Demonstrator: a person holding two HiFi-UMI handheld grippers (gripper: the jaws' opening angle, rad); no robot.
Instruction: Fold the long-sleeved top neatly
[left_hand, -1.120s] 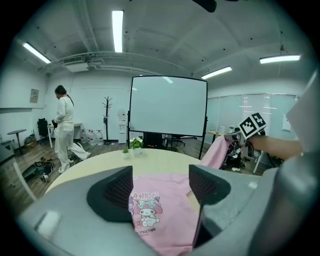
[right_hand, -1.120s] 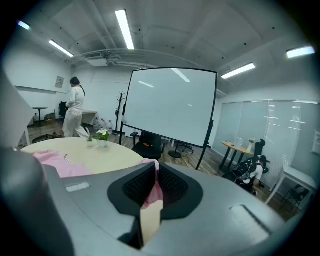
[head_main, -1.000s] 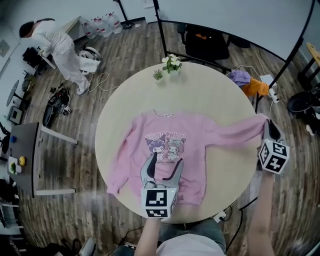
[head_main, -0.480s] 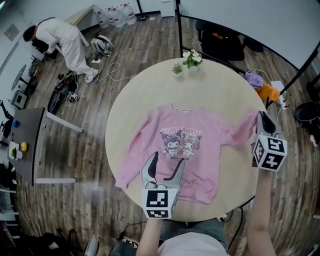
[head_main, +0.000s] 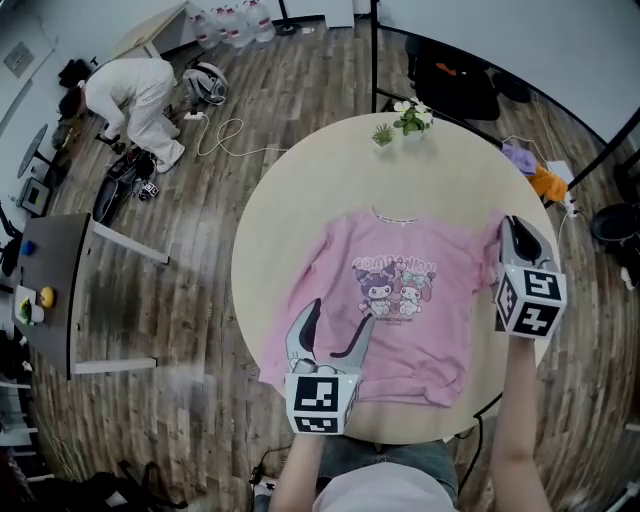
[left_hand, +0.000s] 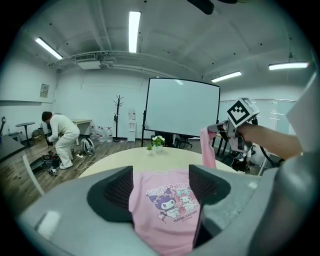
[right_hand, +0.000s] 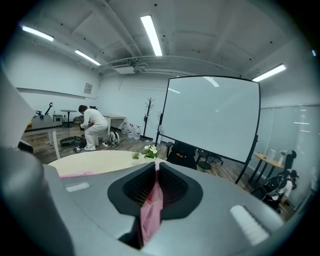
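The head view shows the pink long-sleeved top with a cartoon print (head_main: 400, 300) spread front-up, right of centre on the round pale wooden table (head_main: 300, 200). It does not show how either gripper's jaws stand. Only the right gripper view shows the pinch itself. There the right gripper (right_hand: 156, 182) is clenched on a fold of the top's pink sleeve (right_hand: 149, 212), which hangs out of the closed jaws at frame centre. The left gripper view adds a side angle, with that sleeve raised clear of the table and dangling right of centre. The left gripper (left_hand: 160, 187) stands wide apart and grasps nothing. The top's printed chest fills the gap between its jaws, and it is hard to tell whether the jaws touch the cloth. In the head view the left gripper sits over the top's hem at lower centre. The right gripper is at the top's right-hand edge.
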